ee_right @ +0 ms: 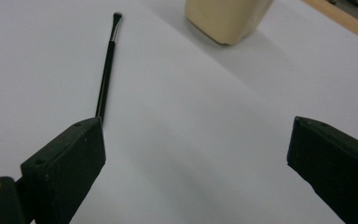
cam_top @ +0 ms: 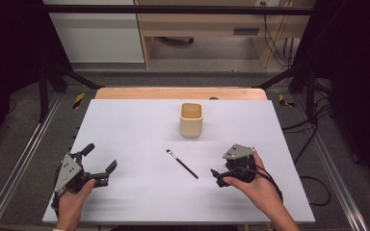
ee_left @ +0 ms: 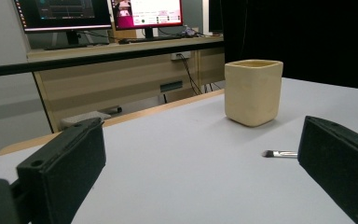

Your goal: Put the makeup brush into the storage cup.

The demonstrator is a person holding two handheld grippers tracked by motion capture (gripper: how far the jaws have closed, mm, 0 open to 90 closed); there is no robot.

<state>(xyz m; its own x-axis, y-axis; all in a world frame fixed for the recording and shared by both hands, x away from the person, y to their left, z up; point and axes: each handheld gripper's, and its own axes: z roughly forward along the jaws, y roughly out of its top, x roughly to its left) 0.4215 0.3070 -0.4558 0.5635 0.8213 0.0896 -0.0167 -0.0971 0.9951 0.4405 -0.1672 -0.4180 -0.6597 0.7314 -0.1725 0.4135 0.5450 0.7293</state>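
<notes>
Nearest, at the bottom left of the high view: a hand (cam_top: 70,202) around the left black two-jaw gripper (cam_top: 101,159), grey three-cornered plate on top, jaws spread wide, nothing between them, low over the near left part of the flat white rectangular surface (cam_top: 139,202). At the bottom right of the same view: a second hand (cam_top: 255,185) around the right black two-jaw gripper (cam_top: 215,175), jaws likewise parted and empty, pointed leftward at the near end of a thin black-handled brush with a silver ferrule and dark tip (cam_top: 182,163).

Brush flat on the white surface, roughly at its middle, lying on a diagonal: handle end near and toward the right gripper, bristle end farther off and to the left. Close to the right gripper yet apart from it. In the right gripper view, brush (ee_right: 106,70) running away from just beside the left-hand jaw; touching or merely near, cannot tell. In the left gripper view, bristle tip and ferrule (ee_left: 279,153) peeking out beside the right-hand jaw.

Beyond the brush, well apart from it: a cream-coloured square ceramic cup with rounded corners (cam_top: 191,119), upright, mouth open upward, on the far middle of the surface.

Farther still: a pale wooden edge strip (cam_top: 180,93) along the back of the surface, then a wooden desk (ee_left: 121,79) with two lit monitors (ee_left: 98,13) on top.
</notes>
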